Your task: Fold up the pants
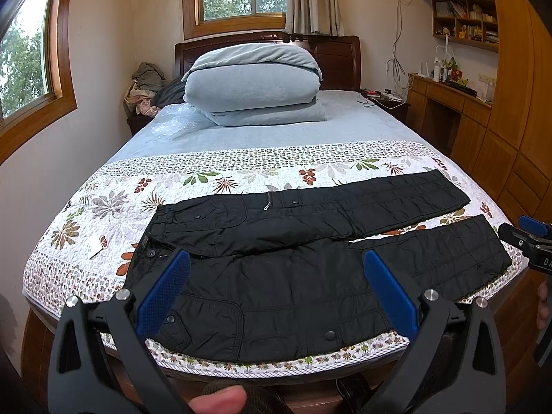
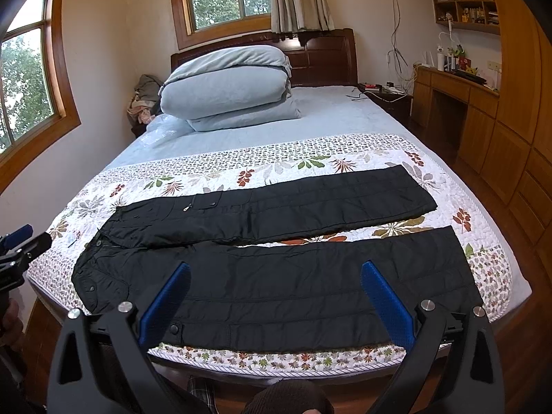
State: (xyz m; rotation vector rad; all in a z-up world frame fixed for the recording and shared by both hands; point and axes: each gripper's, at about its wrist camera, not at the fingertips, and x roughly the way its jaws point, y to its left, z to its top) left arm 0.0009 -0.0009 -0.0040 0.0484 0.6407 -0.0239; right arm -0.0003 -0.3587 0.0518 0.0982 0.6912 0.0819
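Black padded pants (image 1: pixel 293 241) (image 2: pixel 276 252) lie flat across the foot of the bed, waist to the left, both legs spread apart and running to the right. My left gripper (image 1: pixel 274 258) hovers open above the near leg's hip area, blue pads wide apart, nothing between them. Further right, my right gripper (image 2: pixel 274 269) is open too, above the middle of the near leg. Each gripper shows at the edge of the other's view: the right gripper (image 1: pixel 528 238) at the right edge, the left gripper (image 2: pixel 20 245) at the left.
A floral quilt (image 1: pixel 103 207) covers the bed's foot. A folded pale blue duvet (image 1: pixel 252 82) is stacked near the dark headboard. Clothes pile (image 1: pixel 145 86) at back left. Wooden desk and cabinets (image 1: pixel 483 120) line the right wall. A small white tag (image 1: pixel 94 245) lies left of the waistband.
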